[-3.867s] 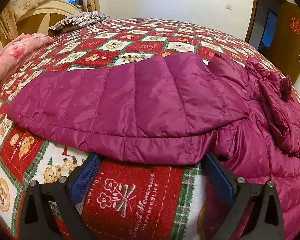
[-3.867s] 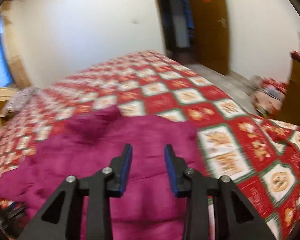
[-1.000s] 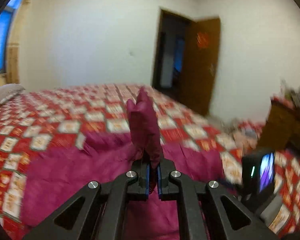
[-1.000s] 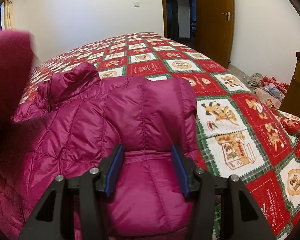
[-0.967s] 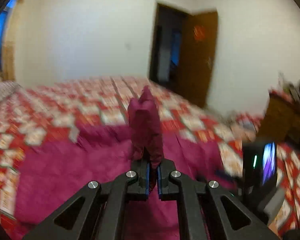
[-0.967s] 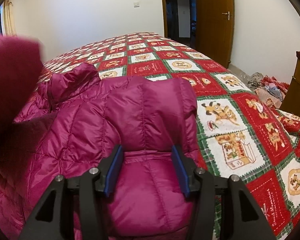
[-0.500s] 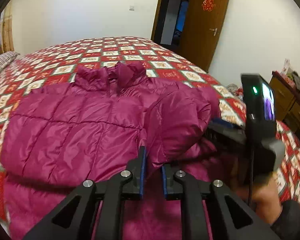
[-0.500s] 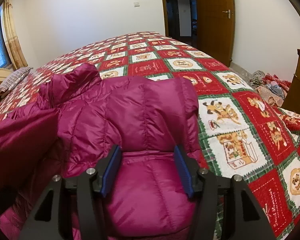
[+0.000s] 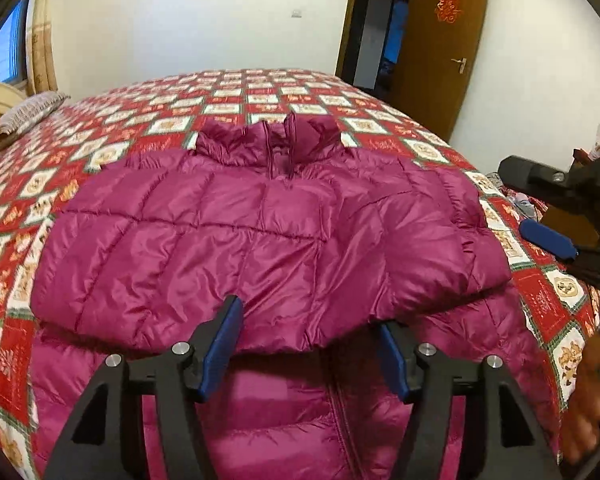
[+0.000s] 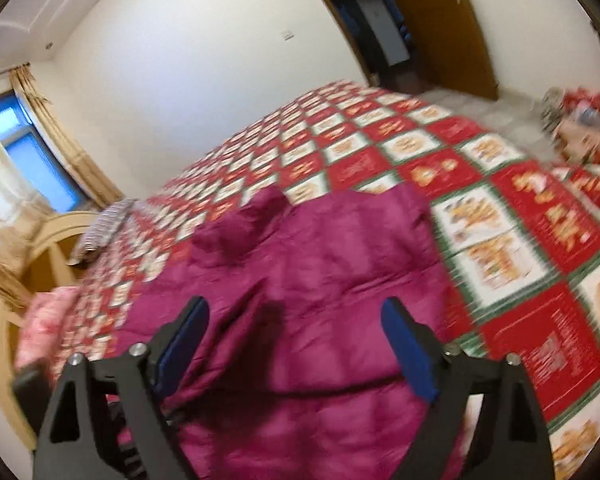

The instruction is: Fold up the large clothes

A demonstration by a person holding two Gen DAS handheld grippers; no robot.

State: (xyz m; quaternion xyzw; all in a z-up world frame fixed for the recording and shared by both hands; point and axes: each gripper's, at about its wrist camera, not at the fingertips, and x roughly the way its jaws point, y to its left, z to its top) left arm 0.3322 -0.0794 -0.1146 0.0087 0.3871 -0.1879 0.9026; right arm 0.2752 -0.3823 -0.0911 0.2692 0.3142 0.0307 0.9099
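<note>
A magenta puffer jacket (image 9: 260,232) lies front-up on the bed, collar (image 9: 268,140) at the far side, both sleeves folded across its chest. My left gripper (image 9: 308,344) hovers over the lower edge of the folded sleeve (image 9: 400,264). Its jaws are opening, and the sleeve edge lies between the blue pads (image 9: 220,344) without being pressed. The right gripper's blue pad (image 9: 548,236) shows at the right edge, off the jacket. The right wrist view is blurred: my right gripper (image 10: 296,340) is above the jacket (image 10: 320,280), jaws opening wide, nothing held between them.
The bed wears a red, white and green patchwork quilt (image 9: 260,96). A striped pillow (image 9: 20,118) and a wooden headboard (image 10: 40,264) are at the left, with a pink blanket (image 10: 48,320) nearby. A brown door (image 9: 436,48) stands open; clutter (image 10: 576,116) lies on the floor.
The left gripper carried the sleeve over, laid it across the jacket and let go, jaws now apart. The right gripper's jaws spread wider, and it rose and tilted off the jacket.
</note>
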